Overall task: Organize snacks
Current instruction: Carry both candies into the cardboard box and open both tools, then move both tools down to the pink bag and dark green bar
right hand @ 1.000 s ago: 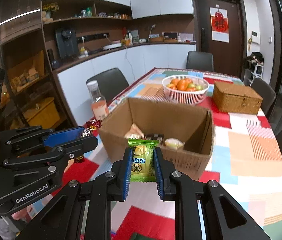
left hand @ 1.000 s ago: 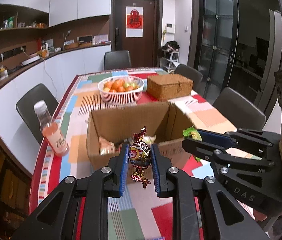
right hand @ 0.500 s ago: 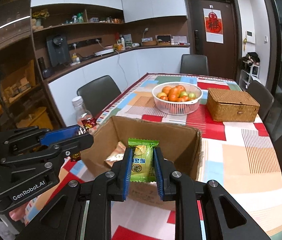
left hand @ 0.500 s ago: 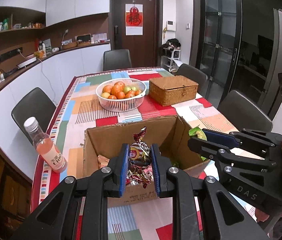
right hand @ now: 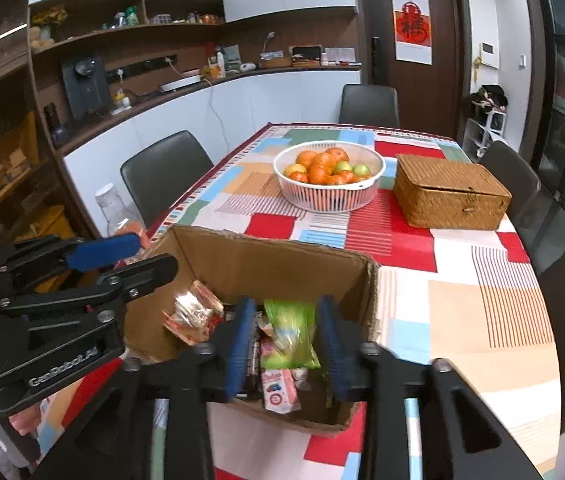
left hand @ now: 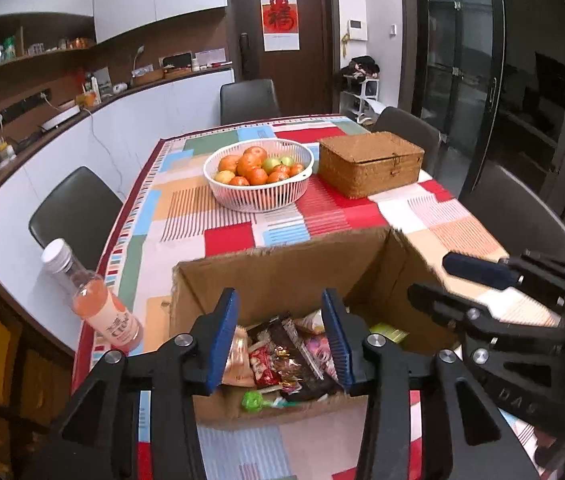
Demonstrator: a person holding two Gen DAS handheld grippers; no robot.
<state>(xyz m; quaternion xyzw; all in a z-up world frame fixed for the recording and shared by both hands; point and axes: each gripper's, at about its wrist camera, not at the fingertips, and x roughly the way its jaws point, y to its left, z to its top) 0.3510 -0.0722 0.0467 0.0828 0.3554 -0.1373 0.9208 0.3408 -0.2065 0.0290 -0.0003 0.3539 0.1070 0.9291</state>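
An open cardboard box (left hand: 282, 276) (right hand: 266, 268) holds several wrapped snacks. My left gripper (left hand: 280, 336) hangs over its near edge, jaws opening with nothing pressed between them. Below it a red and gold foil candy (left hand: 284, 362) lies among the snacks. My right gripper (right hand: 284, 340) is over the box too, its jaws opening. A blurred green packet (right hand: 292, 332) sits loose between its pads, above the pile. Each gripper shows in the other's view, the right gripper (left hand: 430, 276) at the box's right wall and the left gripper (right hand: 154, 254) at its left corner.
A bottle of pink drink (left hand: 98, 308) (right hand: 116, 210) stands left of the box near the table edge. Behind the box are a white fruit basket (left hand: 258, 176) (right hand: 328, 176) and a lidded wicker box (left hand: 370, 162) (right hand: 450, 196). Dark chairs ring the table (right hand: 462, 308).
Both grippers moved forward over the box. Both sets of jaws went from shut to parted: the foil candy left the left jaws, and the green packet came loose in the right.
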